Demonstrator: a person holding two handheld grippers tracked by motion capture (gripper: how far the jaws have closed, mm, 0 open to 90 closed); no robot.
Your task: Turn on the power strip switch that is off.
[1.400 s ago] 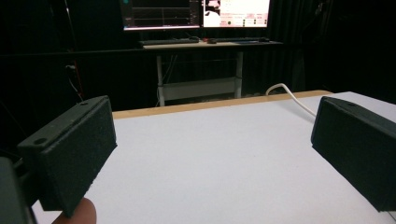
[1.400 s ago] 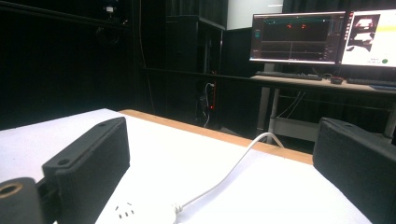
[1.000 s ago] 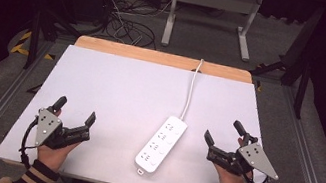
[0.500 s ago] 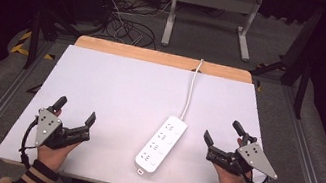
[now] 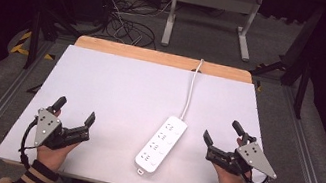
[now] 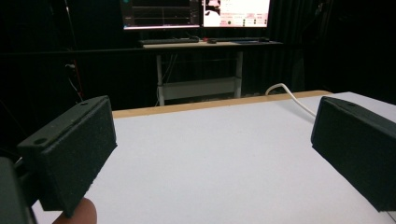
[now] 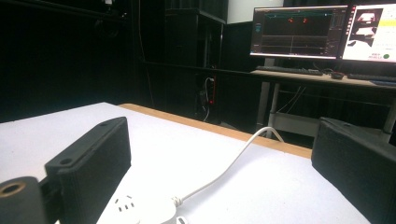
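**Power strip untouched, both grippers waiting**

Power strip [image 5: 160, 143] lies flat on the white worktop [image 5: 115, 93], right of centre and near the front edge, its long axis running diagonally. Its white cable [image 5: 191, 89] leads away over the wooden back edge. Nothing appears started: no gripper touches it.

Left gripper [image 5: 74, 117] rests near the front left corner, jaws spread wide, nothing between them. Right gripper [image 5: 222, 133] sits near the front right corner, just beside the strip, jaws likewise apart and empty; its own view shows the strip's socket end [image 7: 140, 209] below the jaws.

Judgement: the reach and the grasp both remain.

Count: one power strip, one cable, two grippers, two monitors [image 7: 299, 31] behind.
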